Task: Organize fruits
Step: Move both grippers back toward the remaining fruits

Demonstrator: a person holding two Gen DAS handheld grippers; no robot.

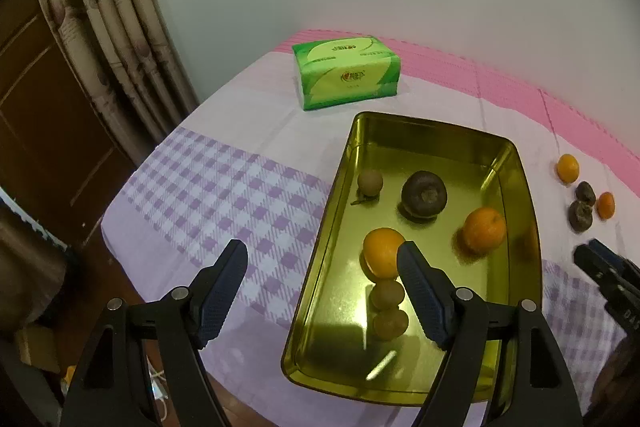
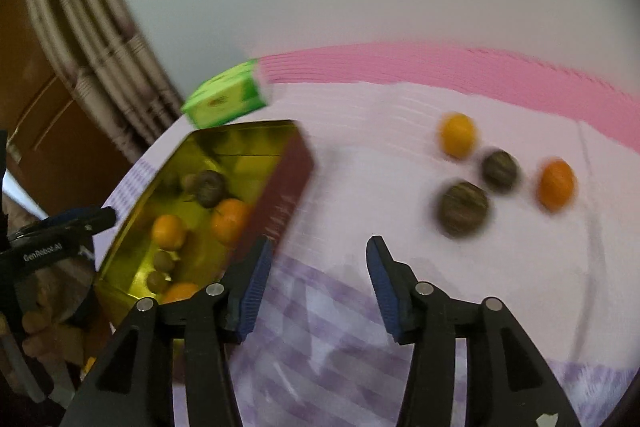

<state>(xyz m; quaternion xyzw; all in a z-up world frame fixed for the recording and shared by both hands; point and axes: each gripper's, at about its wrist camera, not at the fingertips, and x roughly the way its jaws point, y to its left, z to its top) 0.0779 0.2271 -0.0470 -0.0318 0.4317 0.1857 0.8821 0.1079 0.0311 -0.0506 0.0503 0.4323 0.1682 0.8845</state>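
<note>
Now, from your left wrist view, the left gripper [image 1: 322, 263] hangs spread and empty over the gold tin [image 1: 524, 187] holding oranges and dark fruits; a green tissue pack [image 1: 346, 71] sits behind. Through your right wrist view, blurred, the right gripper [image 2: 320, 257] gapes empty, four loose fruits [image 2: 464, 209] lying ahead beside the tin [image 2: 280, 187].
</note>
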